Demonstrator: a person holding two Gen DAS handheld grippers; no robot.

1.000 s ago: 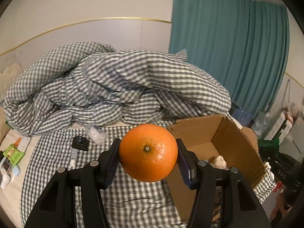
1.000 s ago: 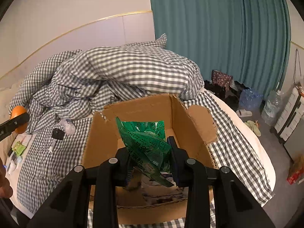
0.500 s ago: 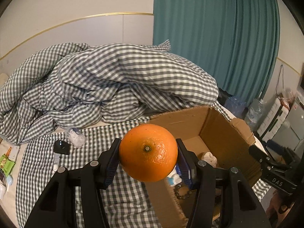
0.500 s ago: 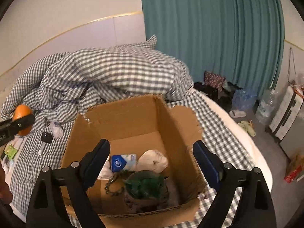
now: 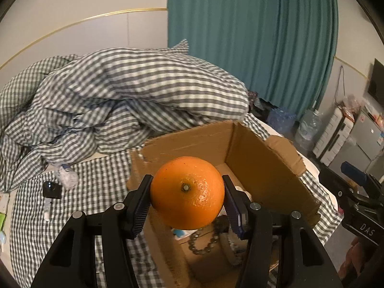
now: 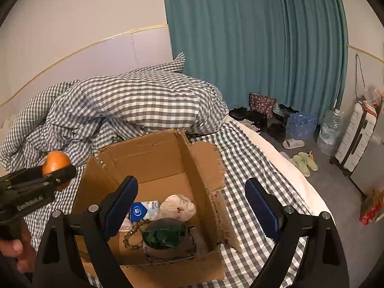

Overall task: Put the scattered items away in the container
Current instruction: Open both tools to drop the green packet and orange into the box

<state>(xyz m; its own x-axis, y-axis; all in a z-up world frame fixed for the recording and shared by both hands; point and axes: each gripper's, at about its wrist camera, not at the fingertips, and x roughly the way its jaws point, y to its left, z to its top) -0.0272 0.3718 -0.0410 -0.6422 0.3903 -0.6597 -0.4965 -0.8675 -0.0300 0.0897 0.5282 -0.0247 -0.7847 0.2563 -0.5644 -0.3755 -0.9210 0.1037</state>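
Orange (image 5: 187, 192) pinched between both pads of left gripper (image 5: 187, 199), stem end facing the camera, carried high near the left rim of the cardboard box (image 6: 153, 148), likely for dropping in. Inside the box: green packet (image 6: 163, 235), bead bracelet (image 6: 132, 235), blue-and-white pack (image 6: 141, 210). Right gripper (image 6: 189, 206) spread wide and empty above the box's near edge. Small items (image 5: 51, 189) scattered on the checked bed sheet (image 5: 100, 180) left of the box.

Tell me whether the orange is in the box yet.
Not yet. The orange is clamped between the left gripper fingers, above the cardboard box.
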